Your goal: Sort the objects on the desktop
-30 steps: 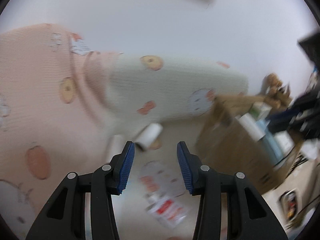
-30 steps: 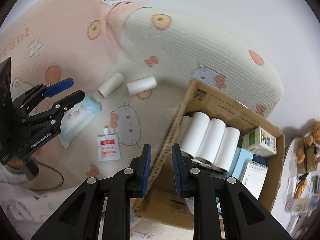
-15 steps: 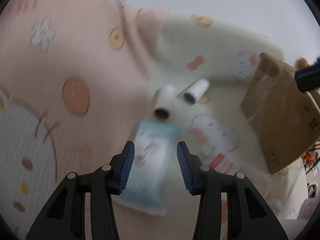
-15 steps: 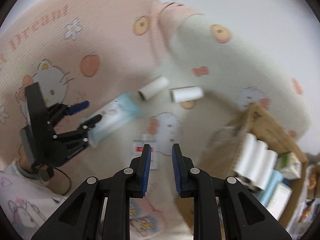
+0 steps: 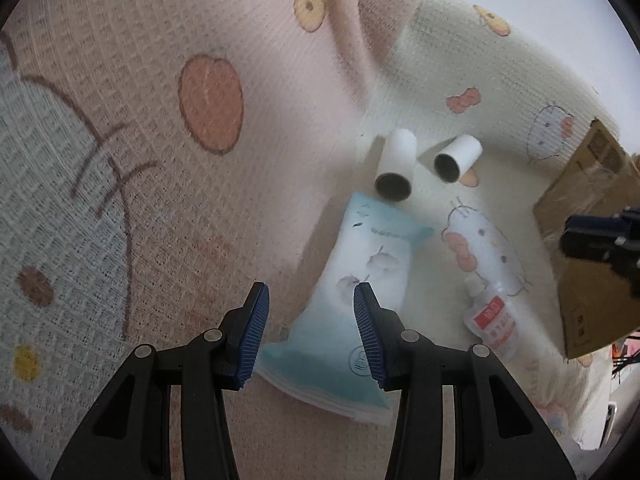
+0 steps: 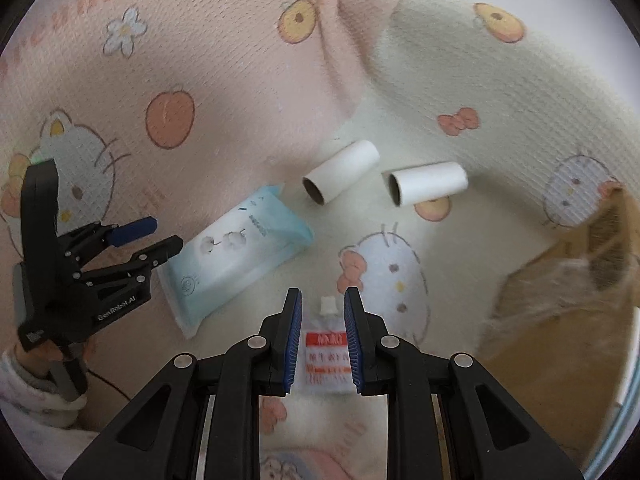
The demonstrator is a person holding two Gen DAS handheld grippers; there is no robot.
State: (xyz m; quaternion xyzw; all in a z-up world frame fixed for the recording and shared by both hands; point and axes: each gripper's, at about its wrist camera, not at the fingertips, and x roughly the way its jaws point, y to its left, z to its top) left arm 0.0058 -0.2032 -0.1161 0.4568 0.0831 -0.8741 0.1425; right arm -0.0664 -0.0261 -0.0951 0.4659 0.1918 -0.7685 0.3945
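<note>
Wipes pack [image 5: 362, 304] flat on cartoon blanket [image 5: 168, 184], between spread pads of left tool [image 5: 311, 334], ungripped. Lower squarely, close across narrow width. Right tool [image 6: 322, 334] nearly closed, empty, above spouted pouch [image 6: 326, 354]; open before descending.

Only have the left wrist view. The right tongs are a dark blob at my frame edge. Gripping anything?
Observer: No. The right tongs are shut and empty, above the red-label pouch lying on the blanket.
Operator: Left tongs on the wipes pack?
Observer: The right wrist view shows the left tongs open, tips at the wipes pack corner; whether they touch, I cannot tell.
Operator: Any snags?
Observer: A black cable trails over the blanket behind the left tongs.
</note>
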